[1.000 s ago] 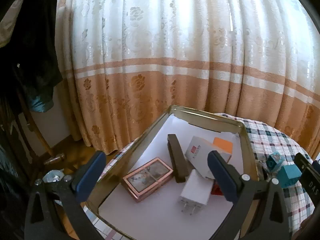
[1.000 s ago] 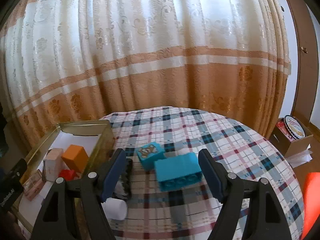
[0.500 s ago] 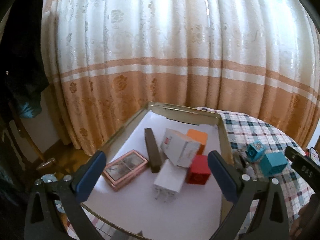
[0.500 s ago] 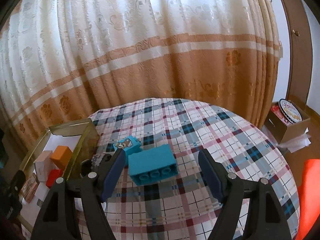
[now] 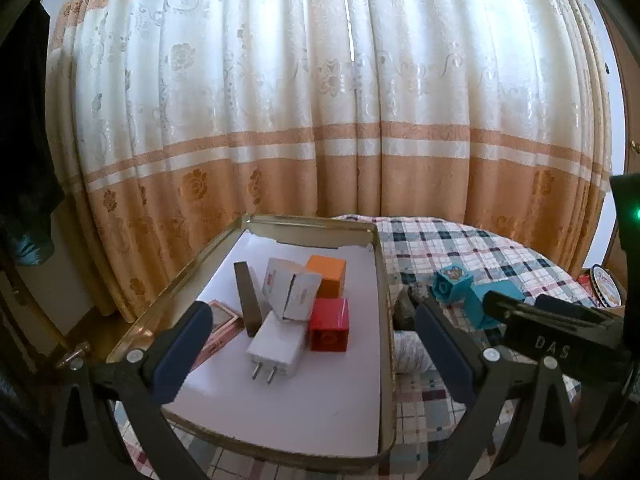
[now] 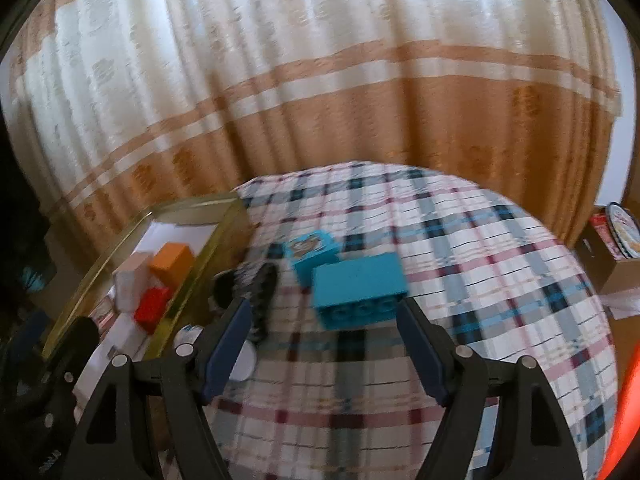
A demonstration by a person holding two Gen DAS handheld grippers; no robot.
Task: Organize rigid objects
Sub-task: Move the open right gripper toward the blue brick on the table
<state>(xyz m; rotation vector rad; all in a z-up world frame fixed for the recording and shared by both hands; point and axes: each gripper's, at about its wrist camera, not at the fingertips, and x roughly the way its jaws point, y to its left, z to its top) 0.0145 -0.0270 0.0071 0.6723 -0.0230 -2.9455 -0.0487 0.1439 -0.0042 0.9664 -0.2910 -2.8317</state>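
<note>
The long blue brick [image 6: 357, 294] lies on the checked desk [image 6: 500, 264] just ahead of the right gripper [image 6: 324, 344], roughly centred on the gap between its jaws, which stand apart with nothing in them. A smaller blue block [image 6: 314, 250] sits just beyond it to the left. Further left is the gold tin [image 5: 382, 320], already holding the red cube [image 5: 330, 324], charger [image 5: 276, 346] and small boxes. The left gripper [image 5: 308, 350] hangs over the tin, jaws apart and empty. This looks like the approach: the next move calls for straddling the brick's long sides, without nudging its neighbour.
</note>
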